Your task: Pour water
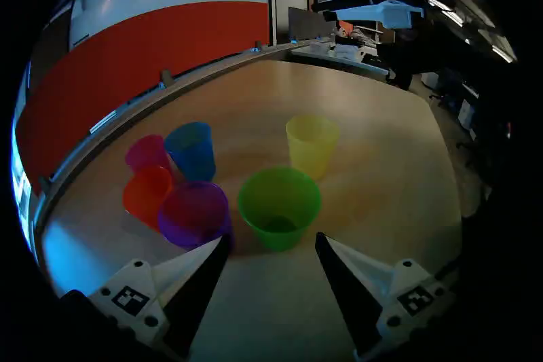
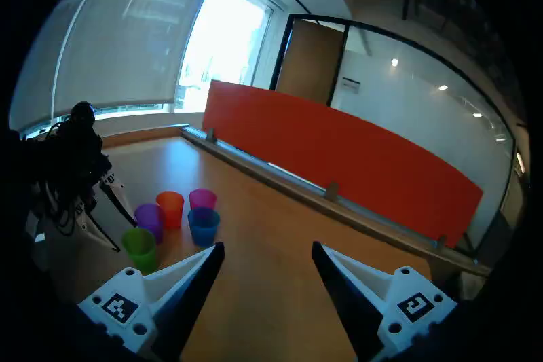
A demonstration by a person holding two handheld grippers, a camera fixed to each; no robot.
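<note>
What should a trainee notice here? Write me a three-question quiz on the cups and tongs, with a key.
1. True or false: the left tongs are shut on the green cup.
2. In the left gripper view, which cup stands on its own, apart from the others? A) purple cup B) yellow cup C) orange cup
3. How many cups stand on the table in the left gripper view?

Key: 1. False: the tongs are open and hold nothing. 2. B. 3. Six.
</note>
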